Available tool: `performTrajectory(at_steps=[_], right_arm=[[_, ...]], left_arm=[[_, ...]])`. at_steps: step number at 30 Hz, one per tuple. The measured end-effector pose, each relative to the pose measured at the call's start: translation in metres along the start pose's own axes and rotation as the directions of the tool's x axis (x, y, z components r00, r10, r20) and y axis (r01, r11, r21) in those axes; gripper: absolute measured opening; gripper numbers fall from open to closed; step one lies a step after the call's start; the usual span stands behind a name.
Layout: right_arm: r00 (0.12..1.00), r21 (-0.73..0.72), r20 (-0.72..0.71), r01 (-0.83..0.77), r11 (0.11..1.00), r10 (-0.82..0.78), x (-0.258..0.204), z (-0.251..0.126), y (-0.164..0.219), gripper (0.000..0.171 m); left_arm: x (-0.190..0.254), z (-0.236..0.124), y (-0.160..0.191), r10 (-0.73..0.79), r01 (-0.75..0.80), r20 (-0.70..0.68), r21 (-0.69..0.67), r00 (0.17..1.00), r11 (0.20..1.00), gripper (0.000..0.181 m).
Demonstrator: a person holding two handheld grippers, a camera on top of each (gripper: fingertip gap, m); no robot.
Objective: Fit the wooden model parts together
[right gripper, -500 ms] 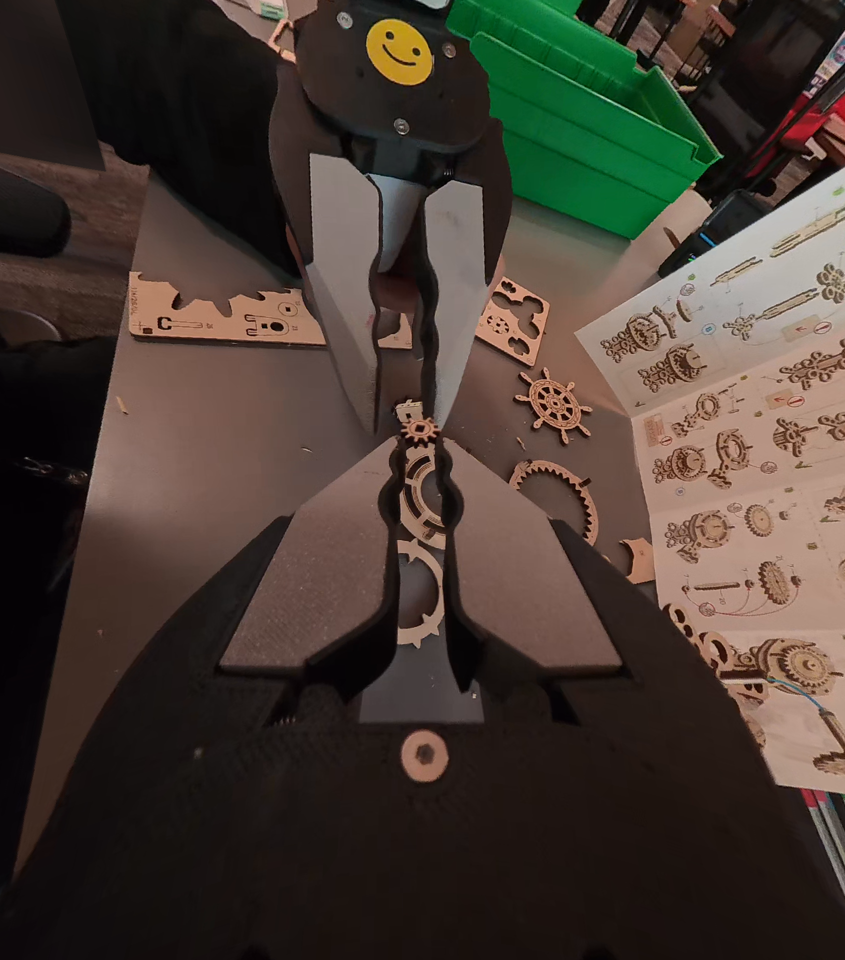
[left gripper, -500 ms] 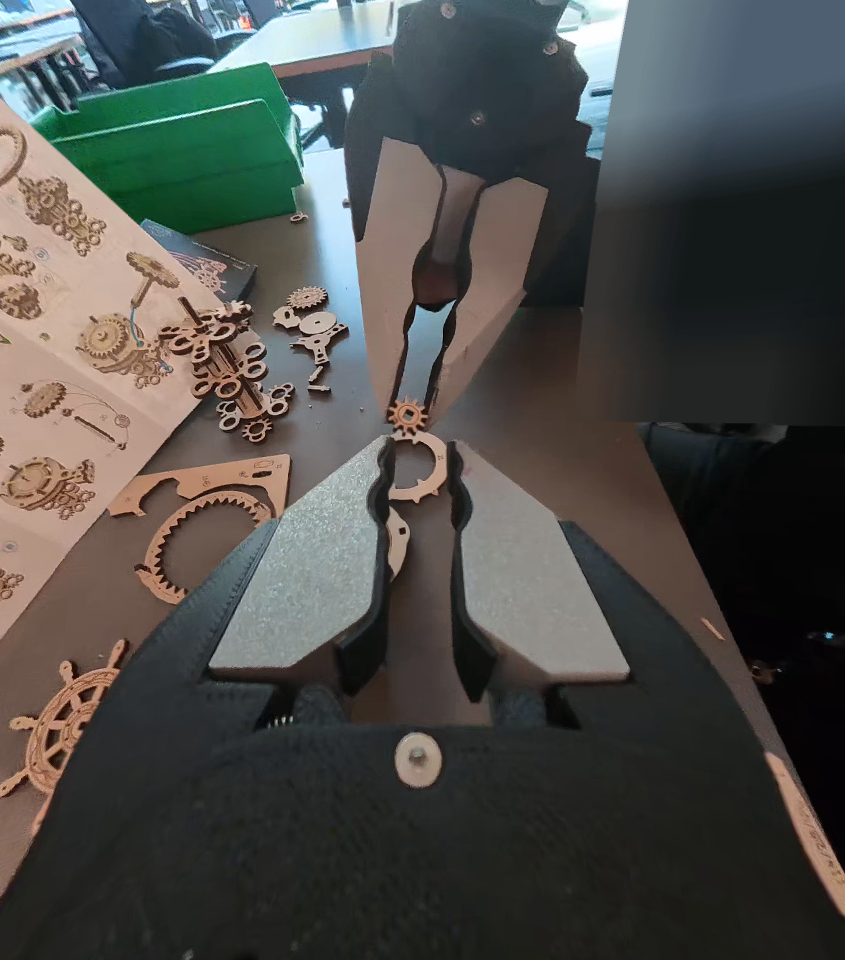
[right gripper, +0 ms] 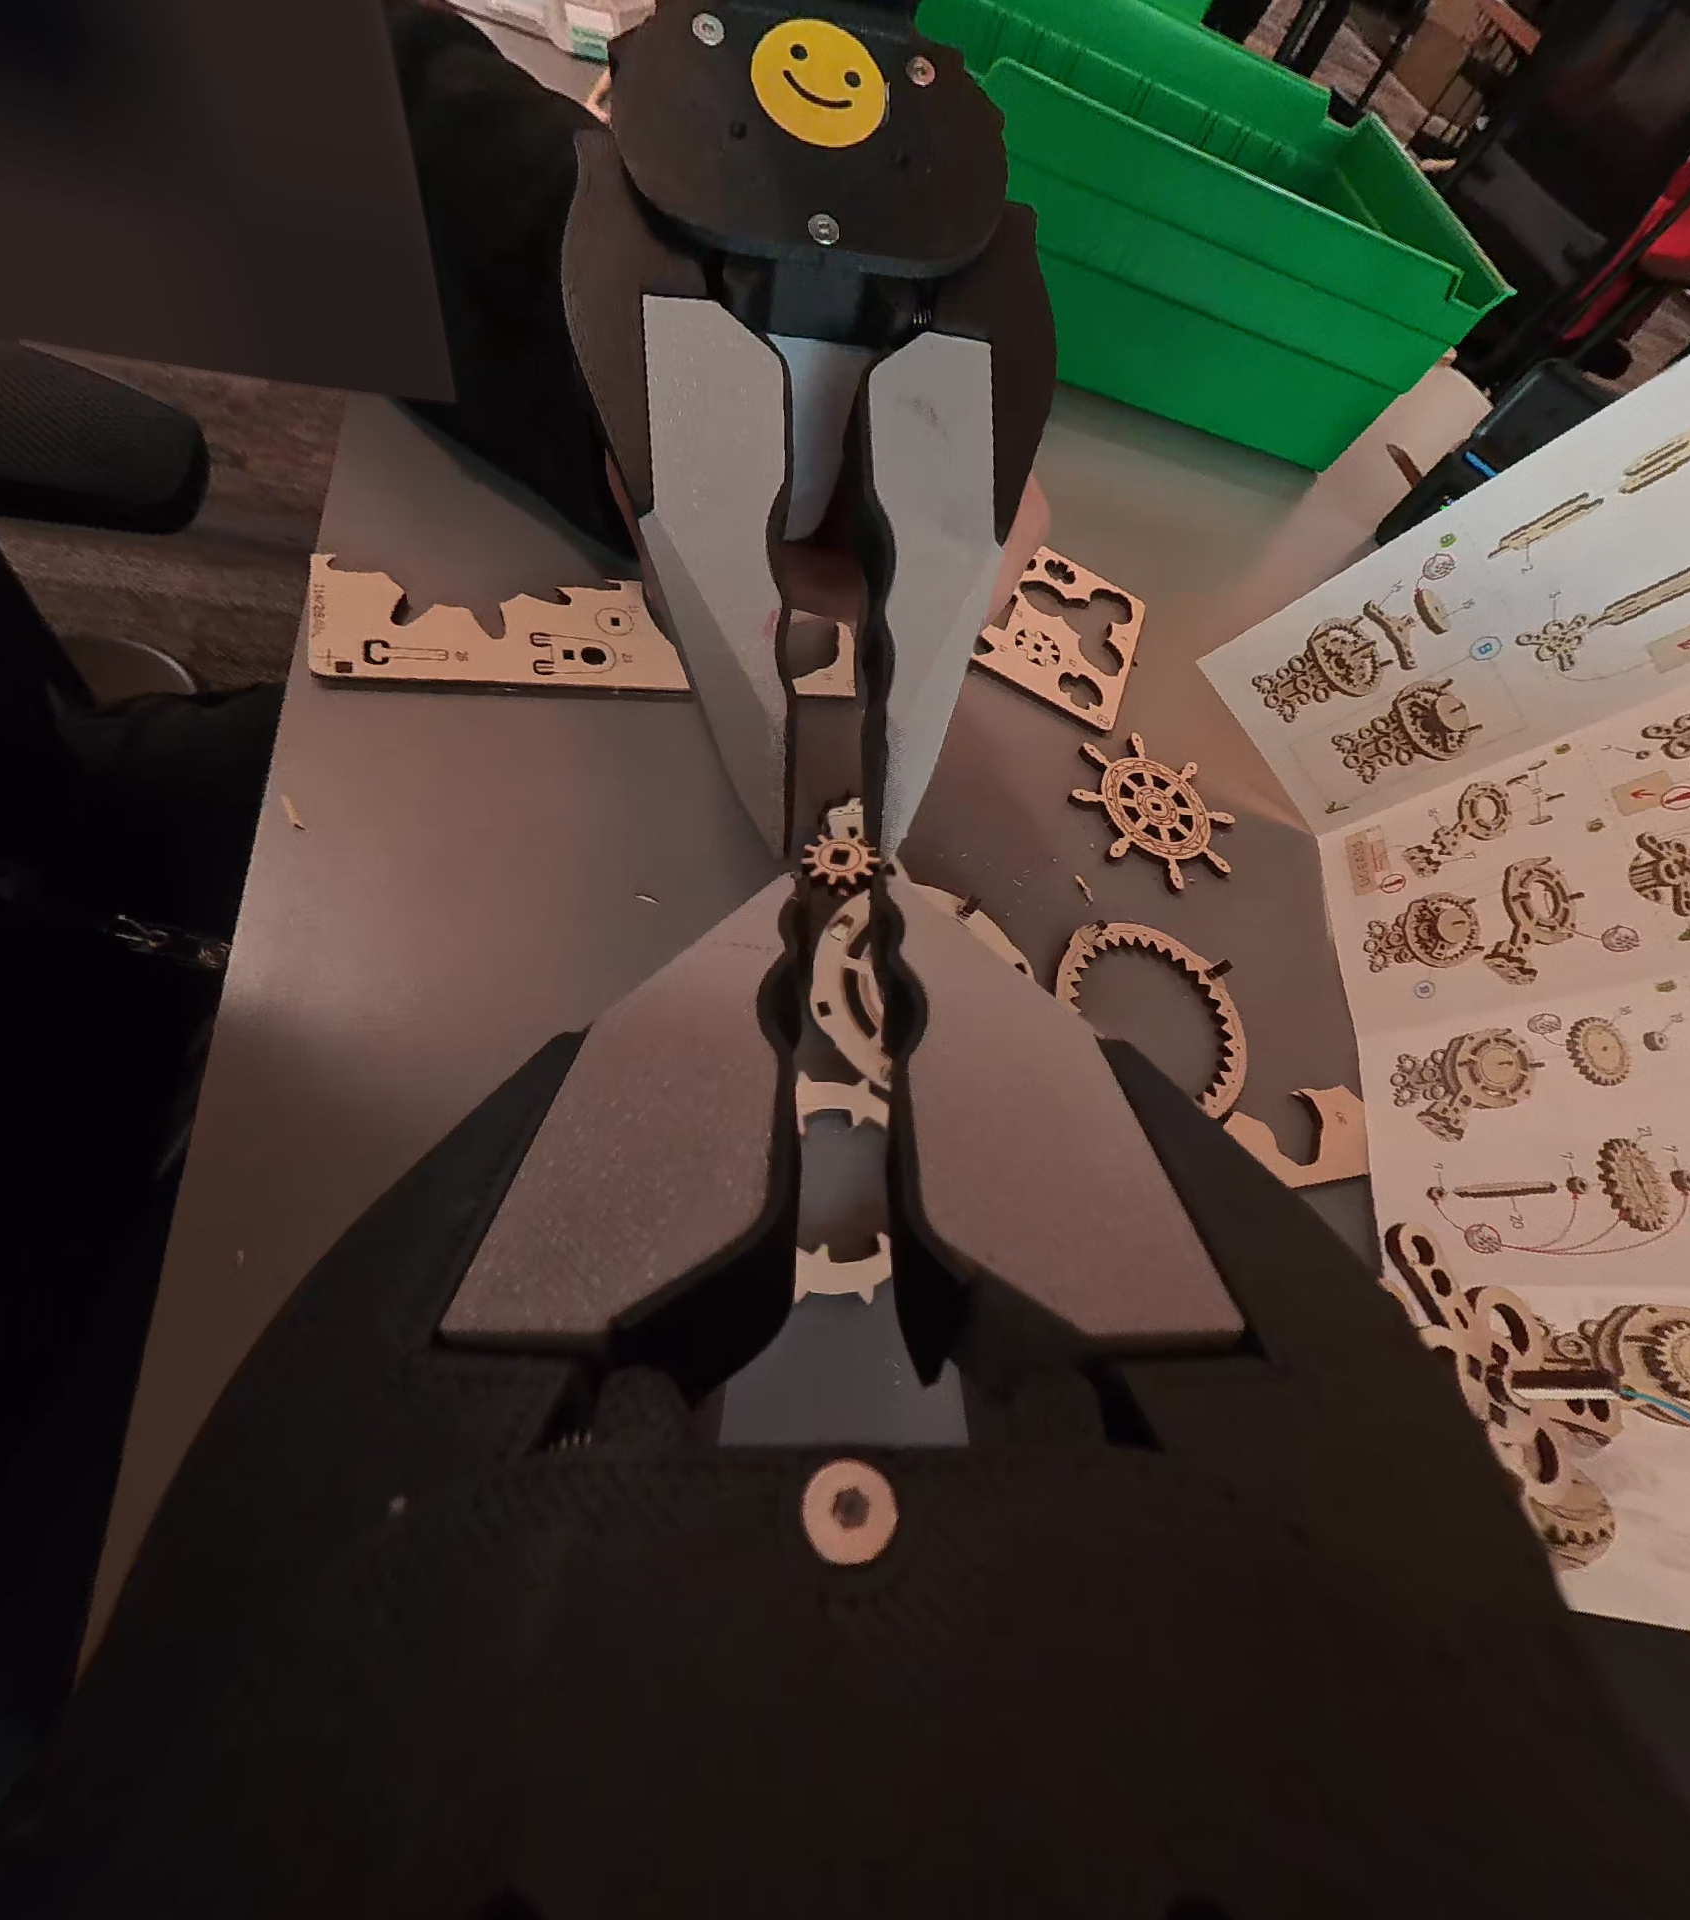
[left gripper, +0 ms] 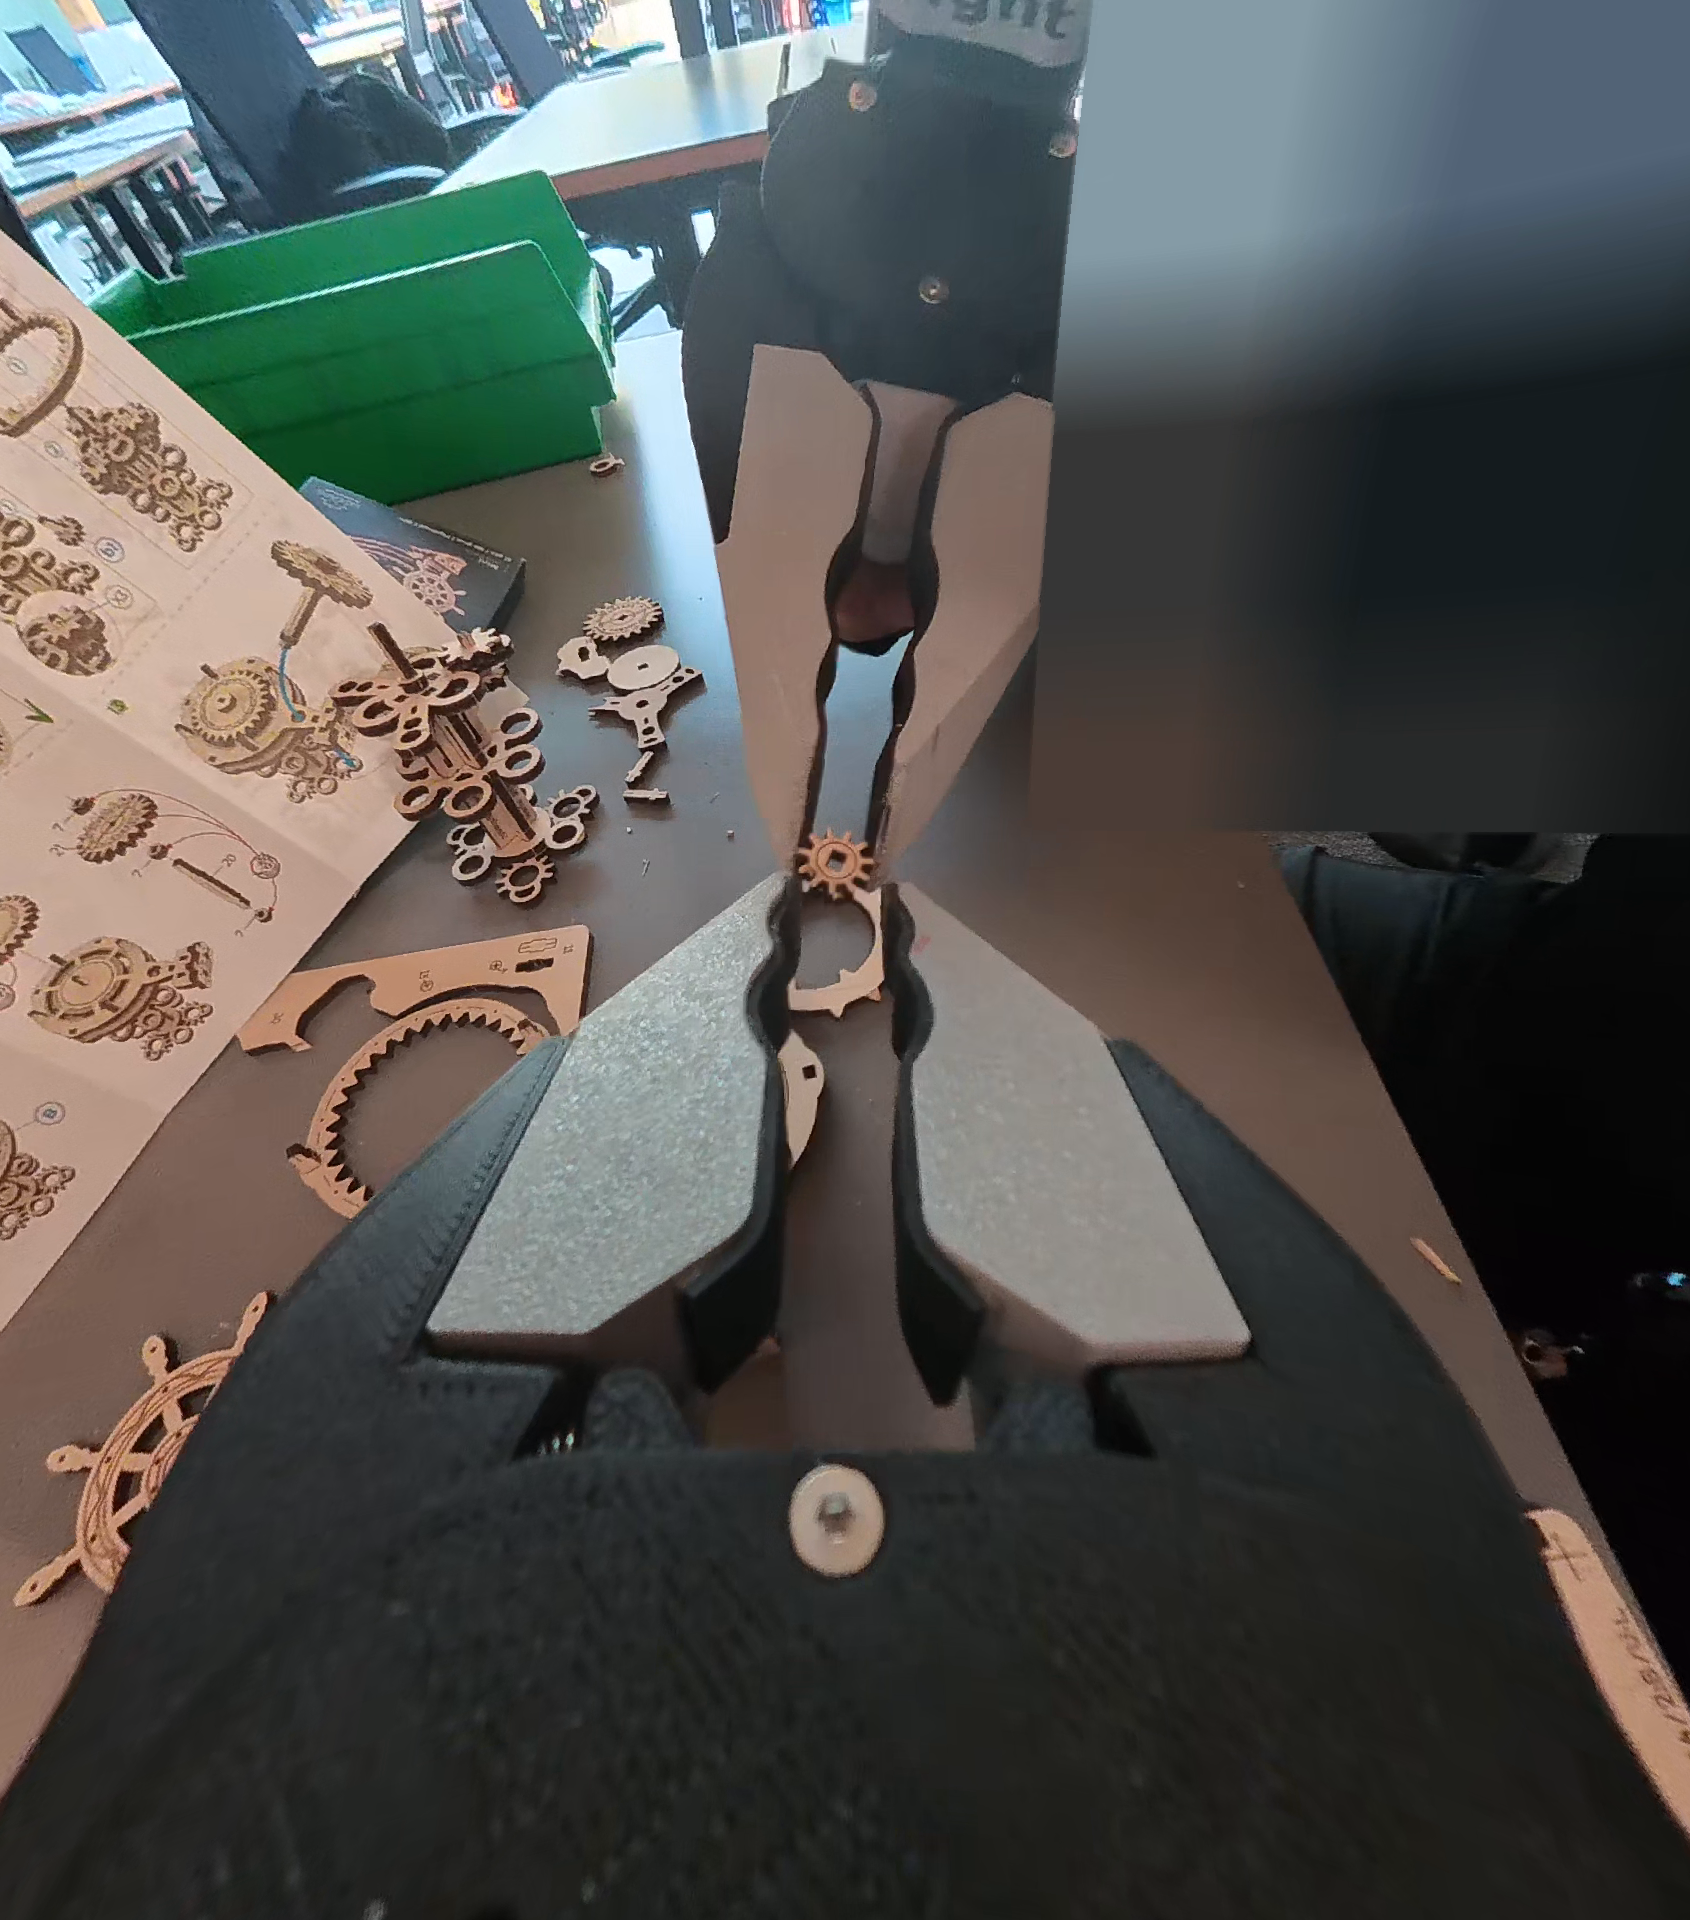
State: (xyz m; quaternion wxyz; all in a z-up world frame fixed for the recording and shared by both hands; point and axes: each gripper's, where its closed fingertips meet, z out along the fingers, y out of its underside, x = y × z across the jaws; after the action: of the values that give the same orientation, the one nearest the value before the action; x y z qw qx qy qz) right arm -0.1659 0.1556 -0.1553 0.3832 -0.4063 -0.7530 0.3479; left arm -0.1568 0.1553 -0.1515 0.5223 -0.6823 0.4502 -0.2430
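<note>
In the left wrist view we see our left gripper (left gripper: 836,914) clenched on a pale wooden ring part (left gripper: 836,971) with small teeth along its lower edge, held above the dark tabletop (left gripper: 1111,935). Facing it, the right gripper (left gripper: 836,847) comes in from the far side, its tips pinching a small wooden gear (left gripper: 835,862) with a square hole; the gear sits right at the top of the ring part, touching it. Only this view shows the half-built wooden model (left gripper: 467,748) of looped pieces standing toward the left edge of the tabletop, loose small parts (left gripper: 628,675) just beyond it, and a dark box (left gripper: 436,566) in front of the green bins (left gripper: 373,332). A toothed ring frame (left gripper: 415,1049), a ship's wheel piece (left gripper: 134,1444) and the instruction sheet (left gripper: 72,727) lie along the left edge.

In the right wrist view we see the right gripper (right gripper: 841,868) grasping the small wooden gear (right gripper: 837,860) at its tips, with the left gripper (right gripper: 836,831) opposite, a yellow smiley disc (right gripper: 818,83) on its body. Here a ringed wooden piece (right gripper: 851,987) shows between our own fingers, and we cannot tell whether it lies on the tabletop (right gripper: 467,883) or is held. This view alone shows two punched-out part sheets (right gripper: 488,644) near the far edge. The ship's wheel piece (right gripper: 1155,808), toothed ring frame (right gripper: 1163,997) and instruction sheet (right gripper: 1568,935) are on the right side.
</note>
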Motion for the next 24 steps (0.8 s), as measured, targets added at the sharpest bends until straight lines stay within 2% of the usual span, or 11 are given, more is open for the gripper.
performTrajectory(at_steps=[17, 21, 24], right_arm=[[0.997, 0.059, 0.078, -0.014, 0.998, 0.01, -0.01, -0.002, -0.004, 0.007], [0.991, -0.008, 0.129, -0.024, 1.0, 0.025, -0.013, -0.005, 0.013, 0.018], [0.983, -0.118, 0.179, 0.065, 0.991, -0.043, -0.022, 0.0, 0.036, 0.018]], left_arm=[[0.009, -0.002, -0.006, 0.063, -0.062, -0.031, 0.008, 0.998, 0.998, 0.011], [0.005, -0.01, -0.008, 0.061, -0.061, -0.034, 0.022, 0.998, 0.998, 0.01], [0.004, -0.016, -0.015, 0.0, 0.006, -0.079, 0.07, 0.997, 0.998, 0.01]])
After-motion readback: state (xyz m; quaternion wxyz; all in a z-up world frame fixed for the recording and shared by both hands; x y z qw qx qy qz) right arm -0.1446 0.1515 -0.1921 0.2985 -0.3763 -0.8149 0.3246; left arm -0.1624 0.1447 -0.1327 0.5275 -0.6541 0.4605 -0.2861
